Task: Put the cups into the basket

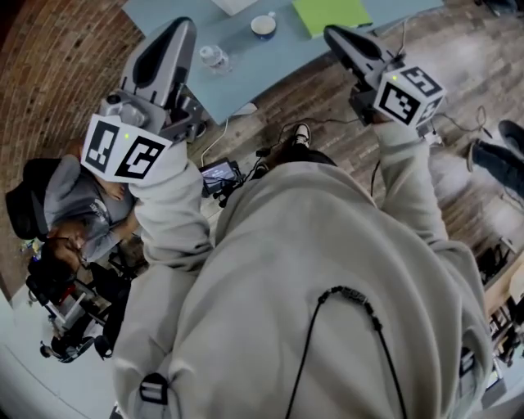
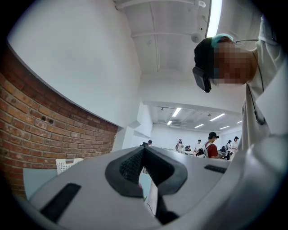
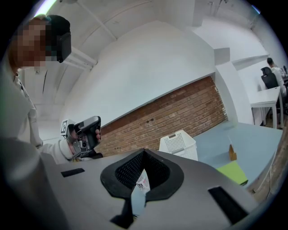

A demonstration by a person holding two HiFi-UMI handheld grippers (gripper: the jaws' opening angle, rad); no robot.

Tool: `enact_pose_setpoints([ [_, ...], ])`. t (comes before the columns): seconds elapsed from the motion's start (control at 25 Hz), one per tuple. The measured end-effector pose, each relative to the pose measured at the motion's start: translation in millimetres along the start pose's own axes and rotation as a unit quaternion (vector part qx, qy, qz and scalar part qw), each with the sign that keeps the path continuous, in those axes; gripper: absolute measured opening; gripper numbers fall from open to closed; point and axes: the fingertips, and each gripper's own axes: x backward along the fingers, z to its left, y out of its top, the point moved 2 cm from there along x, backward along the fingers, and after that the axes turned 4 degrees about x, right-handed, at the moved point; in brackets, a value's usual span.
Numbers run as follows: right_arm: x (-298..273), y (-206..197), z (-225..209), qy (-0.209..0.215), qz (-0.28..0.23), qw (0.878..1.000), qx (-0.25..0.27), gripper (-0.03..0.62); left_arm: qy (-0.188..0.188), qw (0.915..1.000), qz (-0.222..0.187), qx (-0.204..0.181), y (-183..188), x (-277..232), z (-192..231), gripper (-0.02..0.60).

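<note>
A white cup with a blue rim (image 1: 264, 26) stands on the light blue table (image 1: 270, 61) at the top of the head view. The white mesh basket (image 3: 177, 143) sits on that table by the brick wall, and its corner shows as the basket (image 2: 67, 164) in the left gripper view. My left gripper (image 1: 182, 29) is raised in front of the table's near edge, its jaws shut and empty; the left gripper (image 2: 144, 150) points level into the room. My right gripper (image 1: 332, 34) is also shut with nothing held, and the right gripper (image 3: 144, 152) points toward the table.
A clear water bottle (image 1: 214, 57) stands near the cup, with a green sheet (image 1: 332, 14) further right on the table. A small brown object (image 3: 232, 152) stands by the sheet. A seated person (image 1: 78, 204) is at my left. Cables and a device (image 1: 219, 173) lie on the brick floor.
</note>
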Motion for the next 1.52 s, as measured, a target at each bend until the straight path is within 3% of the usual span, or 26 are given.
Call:
enact_pose_setpoints([
  [0.16, 1, 5, -19, 0.015, -0.002, 1.0, -0.006, 0.012, 0.013, 0.9998, -0.008, -0.01, 15, -14, -3, -0.002],
  [0.36, 1, 4, -42, 0.022, -0.008, 1.0, -0.02, 0.012, 0.027, 0.998, 0.025, -0.052, 13, -27, -9, -0.002],
  [0.76, -17, -1, -44, 0.038, 0.0, 0.999, -0.026, 0.012, 0.019, 0.9976, 0.011, -0.065, 34, -29, -12, -0.002],
  [1.08, -31, 7, -49, 0.016, 0.008, 1.0, -0.005, 0.012, -0.016, 0.9991, -0.027, -0.029, 40, -35, 21, -0.002],
  [1.52, -84, 40, -39, 0.013, 0.031, 0.998, 0.045, 0.012, -0.053, 0.9979, -0.037, -0.011, 60, -42, 73, -0.002],
])
